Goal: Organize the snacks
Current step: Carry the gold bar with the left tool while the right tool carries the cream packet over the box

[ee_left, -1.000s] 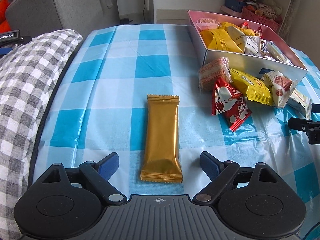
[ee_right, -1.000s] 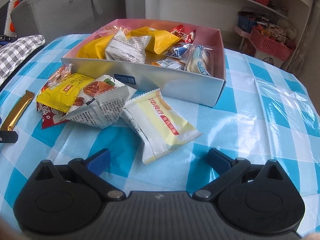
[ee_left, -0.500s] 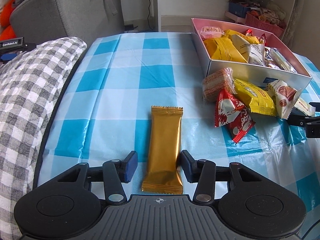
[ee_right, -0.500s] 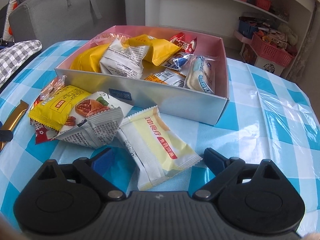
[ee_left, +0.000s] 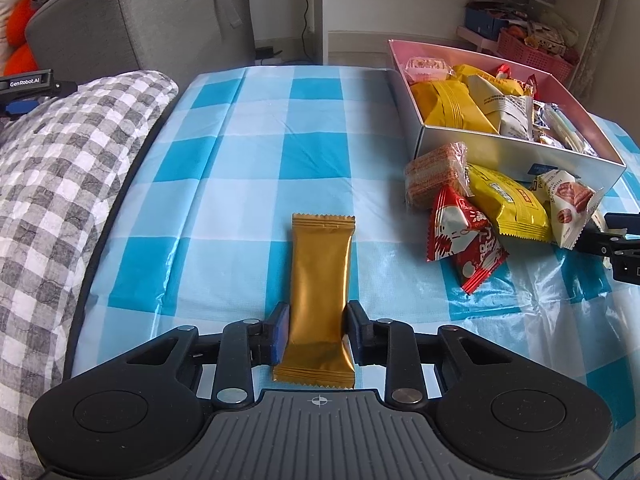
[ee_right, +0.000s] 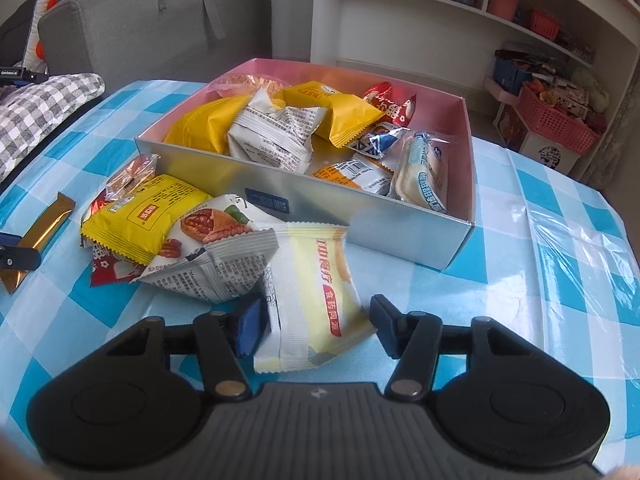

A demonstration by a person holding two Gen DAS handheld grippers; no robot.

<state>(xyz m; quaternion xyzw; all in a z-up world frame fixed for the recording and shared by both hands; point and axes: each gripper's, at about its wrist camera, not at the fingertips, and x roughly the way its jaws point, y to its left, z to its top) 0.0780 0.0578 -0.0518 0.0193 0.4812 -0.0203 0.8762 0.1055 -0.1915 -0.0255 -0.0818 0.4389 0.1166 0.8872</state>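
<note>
Slippage is the main hazard on the left side. The left gripper [ee_left: 316, 334] has its blue pads pressed against both long edges of the slim gold foil-wrapped bar [ee_left: 320, 292], clamped near the bar's near end, with most of the bar's length reaching forward over the blue-and-white checked tablecloth [ee_left: 248, 160]. The glossy foil gives little friction, and gripped so far from its middle the bar could droop, twist or slide out on the way to the pink-lined silver cardboard box [ee_right: 360, 220], which sits well apart to the right.

The right gripper [ee_right: 316, 322] brackets the pale yellow-and-white pillow-shaped snack packet [ee_right: 316, 292]. Its left pad touches the packet's edge, while the right pad seems to stand just clear, though the fisheye view leaves that uncertain, so the hold looks incomplete. The puffy packet may squash or squirt sideways as the jaws close. It also lies partly under the white printed nut packet [ee_right: 216, 256], so lifting it could drag that neighbour across the cloth. The box is already crowded, and a careless drop may spill over the wall.
</note>
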